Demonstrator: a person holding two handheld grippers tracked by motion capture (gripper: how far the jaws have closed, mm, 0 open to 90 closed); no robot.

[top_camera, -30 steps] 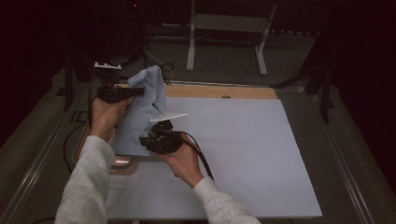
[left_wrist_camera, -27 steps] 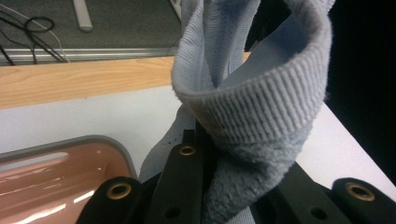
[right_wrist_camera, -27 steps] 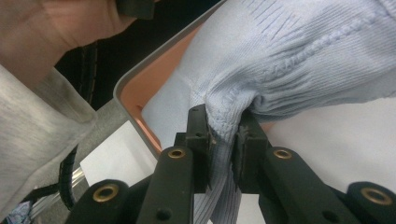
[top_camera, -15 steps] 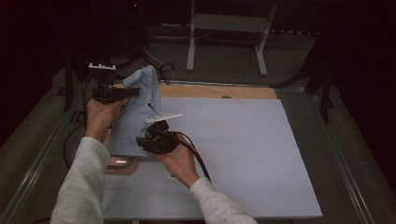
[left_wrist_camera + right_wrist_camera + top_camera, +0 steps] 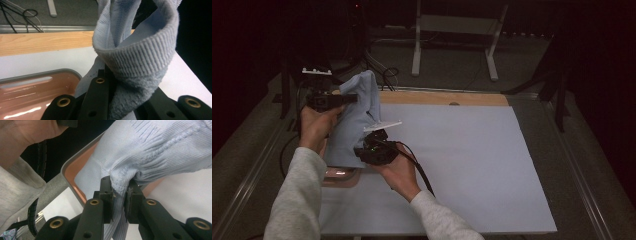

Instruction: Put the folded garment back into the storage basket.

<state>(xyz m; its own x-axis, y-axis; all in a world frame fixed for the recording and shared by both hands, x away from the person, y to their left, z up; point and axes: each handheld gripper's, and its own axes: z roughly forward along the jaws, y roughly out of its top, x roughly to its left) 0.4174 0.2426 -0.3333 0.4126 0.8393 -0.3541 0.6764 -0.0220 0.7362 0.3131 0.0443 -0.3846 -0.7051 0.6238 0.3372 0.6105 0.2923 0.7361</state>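
On a white table, a light-blue sock hangs over a pink tray; left gripper pinches its cuff, right gripper clamps its knit.

tray: mostly hidden under cloth | cloth top: cropped (left gripper view)

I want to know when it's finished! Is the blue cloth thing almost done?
Done: the blue knitted cloth is lifted up above the pink tray. In hand: the left gripper and right gripper each pinch part of it. Left: its lower part hangs at the tray, and it isn't laid down anywhere yet.
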